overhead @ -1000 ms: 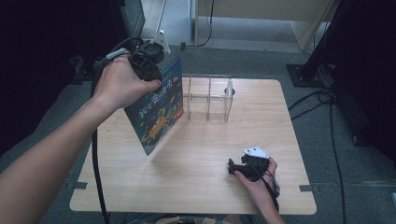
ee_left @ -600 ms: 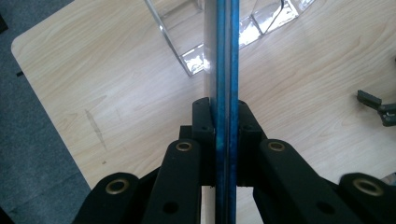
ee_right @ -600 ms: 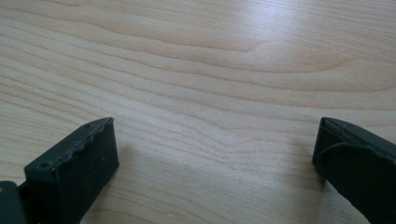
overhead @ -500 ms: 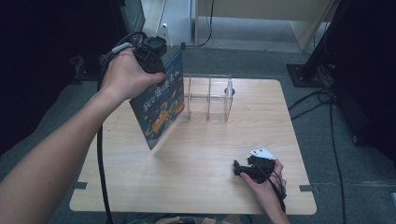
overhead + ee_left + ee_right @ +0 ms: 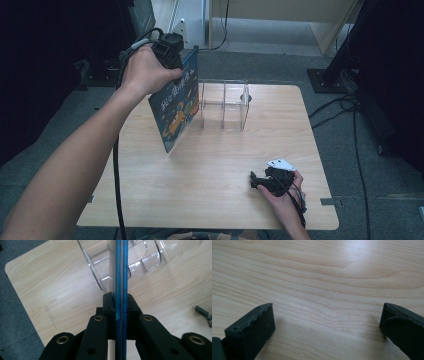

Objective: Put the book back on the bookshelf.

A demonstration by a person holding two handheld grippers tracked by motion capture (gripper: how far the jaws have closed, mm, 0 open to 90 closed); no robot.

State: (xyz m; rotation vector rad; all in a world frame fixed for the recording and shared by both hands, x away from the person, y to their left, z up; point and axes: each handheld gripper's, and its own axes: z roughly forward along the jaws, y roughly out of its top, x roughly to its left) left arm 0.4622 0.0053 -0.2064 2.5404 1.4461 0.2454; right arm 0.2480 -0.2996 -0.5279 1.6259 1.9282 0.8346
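Left claw (image 5: 172, 52) is clenched on the top edge of a blue picture book (image 5: 177, 107), held upright and clear of the desk (image 5: 215, 165), just left of a clear acrylic rack (image 5: 225, 105). In the left gripper view the book's edge (image 5: 120, 277) runs straight up between the jaws, the rack (image 5: 135, 262) behind it (both compartments look empty). Right claw (image 5: 256, 181) rests low near the desk's front right, jaws spread wide over bare wood (image 5: 324, 290), gripping nothing.

book (image 5: 176, 107): 1 | clear rack (image 5: 225, 105): 1 | table (image 5: 210, 165): 1 | grippers: 2, left gripper (image 5: 172, 57), right gripper (image 5: 256, 181)
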